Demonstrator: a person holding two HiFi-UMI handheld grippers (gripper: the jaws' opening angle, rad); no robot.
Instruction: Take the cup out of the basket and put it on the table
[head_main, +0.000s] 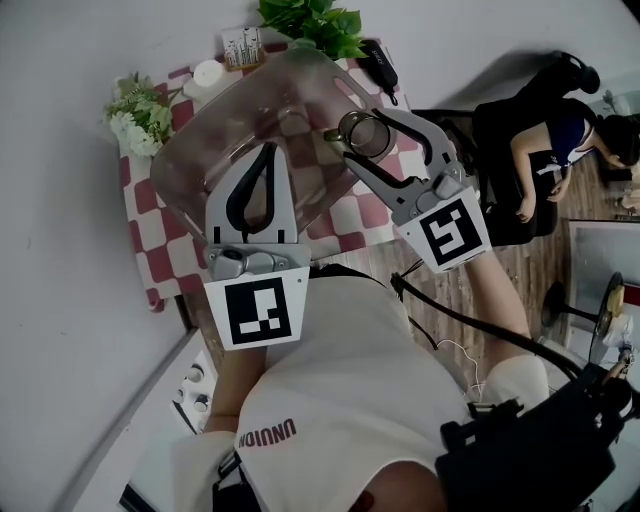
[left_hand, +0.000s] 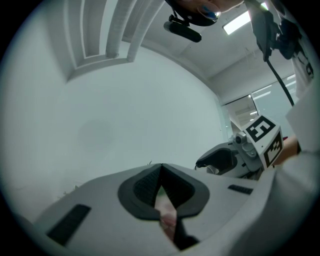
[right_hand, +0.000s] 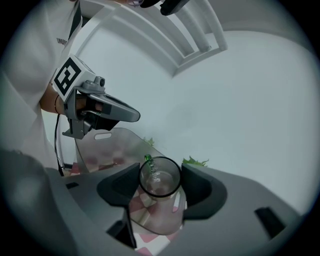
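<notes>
A clear glass cup (head_main: 365, 135) is gripped in my right gripper (head_main: 360, 136), which is shut on it and holds it above the right rim of the translucent basket (head_main: 210, 150). In the right gripper view the cup (right_hand: 160, 176) sits between the two dark pads with its mouth facing the camera, and the basket (right_hand: 102, 150) lies below and to the left. My left gripper (head_main: 268, 150) hovers over the basket's near side, jaws shut with nothing between them. The left gripper view shows its tips (left_hand: 161, 172) meeting, with the right gripper (left_hand: 235, 157) beyond.
The basket stands on a table with a red-and-white checked cloth (head_main: 345, 225). White flowers (head_main: 135, 115), a white candle (head_main: 207, 73), a small box (head_main: 243, 45), a green plant (head_main: 315, 22) and a black object (head_main: 380, 62) line the far edge. A person (head_main: 555, 140) sits at right.
</notes>
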